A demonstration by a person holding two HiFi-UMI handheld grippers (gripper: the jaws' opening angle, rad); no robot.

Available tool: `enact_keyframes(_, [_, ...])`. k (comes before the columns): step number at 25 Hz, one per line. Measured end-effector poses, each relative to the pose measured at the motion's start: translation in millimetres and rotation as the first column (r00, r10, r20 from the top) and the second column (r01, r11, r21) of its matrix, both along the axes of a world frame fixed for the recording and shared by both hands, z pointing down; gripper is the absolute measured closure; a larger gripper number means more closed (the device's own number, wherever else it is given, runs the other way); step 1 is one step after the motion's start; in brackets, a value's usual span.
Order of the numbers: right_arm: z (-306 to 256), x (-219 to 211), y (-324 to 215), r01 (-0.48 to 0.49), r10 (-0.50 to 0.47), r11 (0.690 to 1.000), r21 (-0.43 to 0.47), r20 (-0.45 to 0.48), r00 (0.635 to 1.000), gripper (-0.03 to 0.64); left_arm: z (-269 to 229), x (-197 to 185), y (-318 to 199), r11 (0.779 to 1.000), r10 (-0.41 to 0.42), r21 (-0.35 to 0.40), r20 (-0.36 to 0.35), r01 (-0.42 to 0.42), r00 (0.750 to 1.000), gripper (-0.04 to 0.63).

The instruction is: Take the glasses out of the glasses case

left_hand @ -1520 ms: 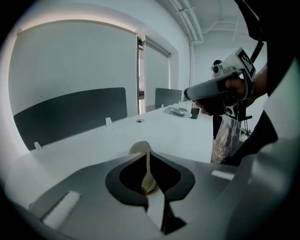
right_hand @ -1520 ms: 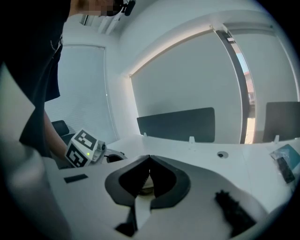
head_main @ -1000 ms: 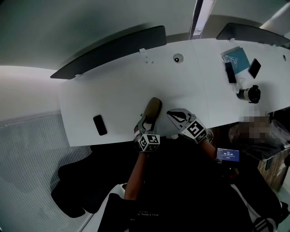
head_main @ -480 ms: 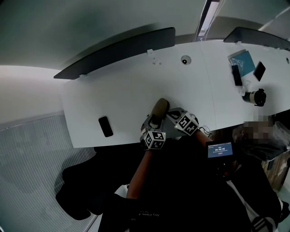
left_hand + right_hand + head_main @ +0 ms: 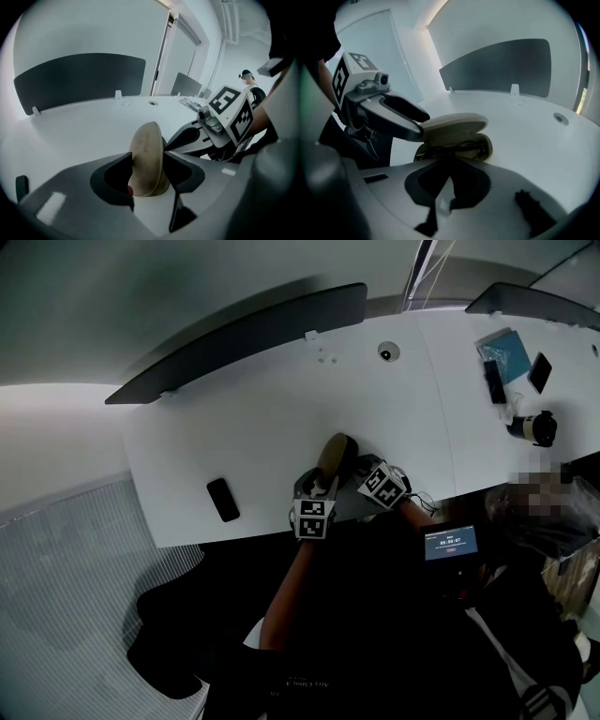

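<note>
Left tongs [image 5: 147, 157] are closing on the raised lid [image 5: 145, 140] of the glasses case [image 5: 335, 454], one pad on each face of it, so the lid stands up off the bench [image 5: 244, 427]. Right tongs [image 5: 449, 164] are fully closed and holding nothing.

In the right gripper view the open base sits dead ahead at twelve o'clock, just past my tips, with the dark glasses [image 5: 454, 146] lying inside, their long axis running nine to three across my line. From my head, the case runs roughly seven to one o'clock near the bench's front edge, and the right tongs come at it from four o'clock. The right is the free one and the one facing the mouth, so I reckon it takes the glasses. It will have to open first, since closed tips can only nudge the frame.

A second ago the right tongs hung higher and stood clear off to three o'clock. Now they're down low at the case mouth. The left has rolled while keeping the lid.
</note>
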State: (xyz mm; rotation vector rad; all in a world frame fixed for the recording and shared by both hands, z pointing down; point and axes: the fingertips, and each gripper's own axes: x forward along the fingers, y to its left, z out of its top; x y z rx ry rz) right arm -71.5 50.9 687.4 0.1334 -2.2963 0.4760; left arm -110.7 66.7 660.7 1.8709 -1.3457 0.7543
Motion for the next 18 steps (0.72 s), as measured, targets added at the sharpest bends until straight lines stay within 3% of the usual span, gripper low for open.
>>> enact_keyframes(3, [4.9,-2.1,-1.9,0.0,0.0,1.0,0.005,-0.017,1.0,0.611,-5.4,-15.0,-0.7,0.997,-0.074,0.003,-0.061,0.074,0.995,0.402])
enact_keyframes(6, [6.9,-2.7,-5.0,-0.012,0.012,1.0,-0.002,-0.024,1.0,0.611,-9.6,-33.7,-4.4,0.991,-0.13,0.013,-0.066,0.132,0.989,0.414])
enact_keyframes(11, [6.4,-5.3,-10.5,-0.045,0.044,0.999,-0.025,-0.032,0.999,0.611,-7.7,-56.0,-10.6,0.987,-0.159,0.0,-0.068,0.16,0.985,0.417])
enact_keyframes(14, [7.5,-6.5,-14.4,-0.05,0.049,0.998,-0.024,-0.042,0.998,0.611,4.5,-71.0,-5.3,0.98,-0.196,-0.04,-0.062,0.194,0.979,0.42])
enact_keyframes(18, [8.9,-9.6,-15.0,-0.057,0.055,0.998,-0.036,-0.04,0.998,0.611,27.3,-89.1,13.4,0.954,-0.285,-0.12,-0.084,0.274,0.955,0.42])
